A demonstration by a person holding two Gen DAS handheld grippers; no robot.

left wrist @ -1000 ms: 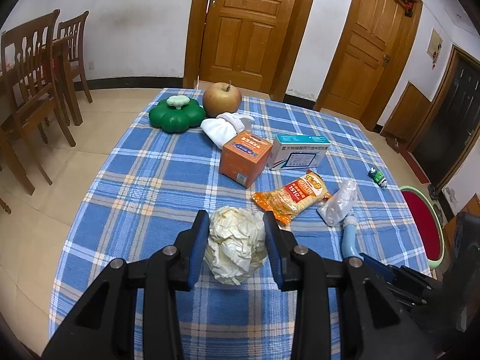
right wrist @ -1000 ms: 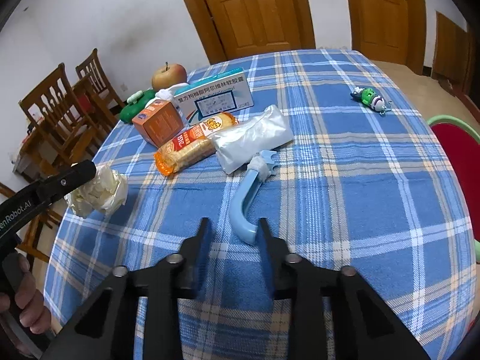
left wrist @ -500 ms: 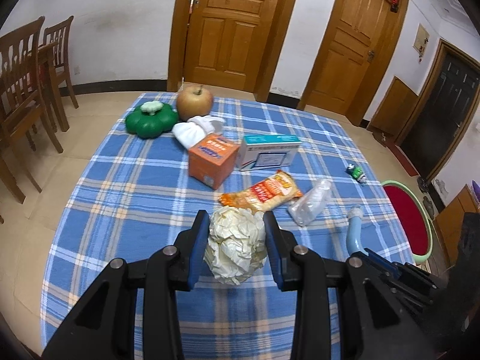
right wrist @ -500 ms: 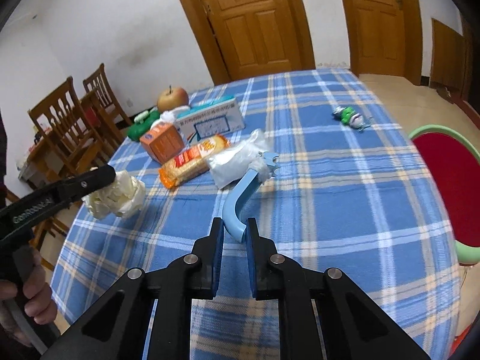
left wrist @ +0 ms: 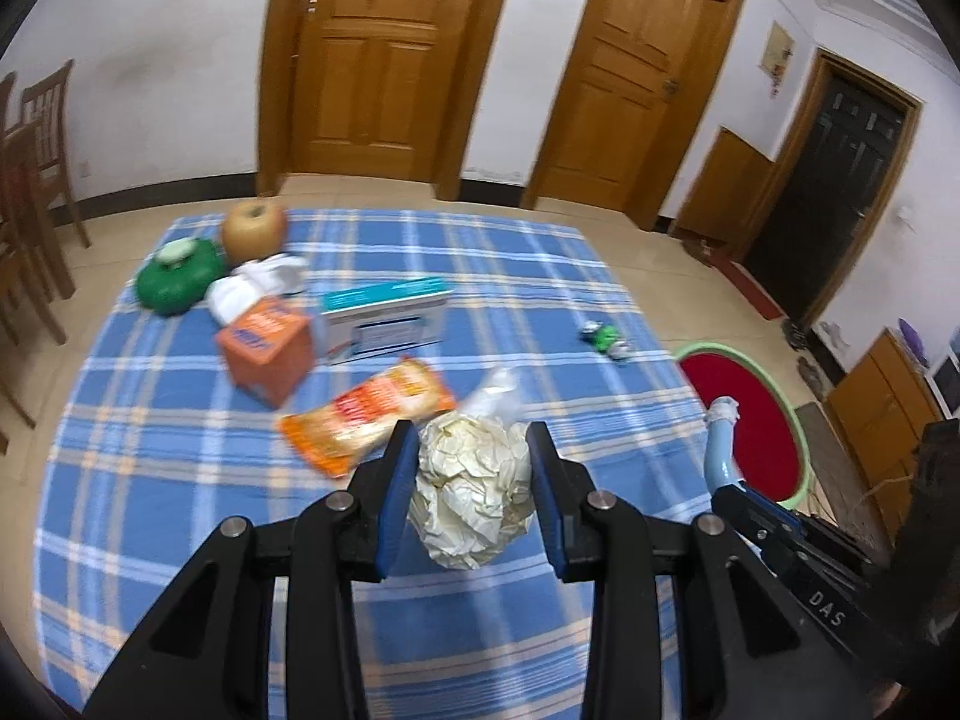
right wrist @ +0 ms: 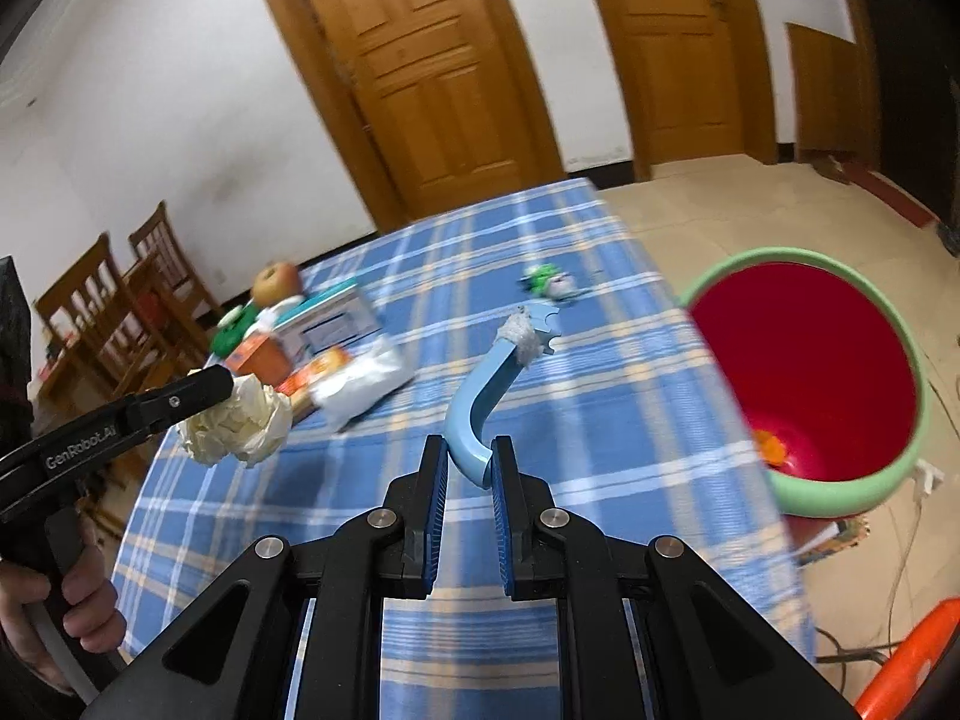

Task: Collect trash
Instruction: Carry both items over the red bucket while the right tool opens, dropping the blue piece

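— What step were you on?
— Carrying: your left gripper (left wrist: 471, 483) clamped the paper wad (left wrist: 472, 489), your right gripper (right wrist: 470, 468) pinched the blue hook (right wrist: 489, 393), both lifted above the table (right wrist: 600, 414).
— Next?
— You needed both over the red bin (right wrist: 840, 489), then open jaws.

White walls (left wrist: 180, 60), wooden doors (left wrist: 384, 60), tan tiled floor (left wrist: 648, 258), wooden chairs (right wrist: 120, 312)

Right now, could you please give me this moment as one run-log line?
left hand-held gripper: shut on paper wad | right hand-held gripper: shut on blue hook | red bin: right of table

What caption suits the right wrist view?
Right gripper grips a curved blue handle beside the red bin.
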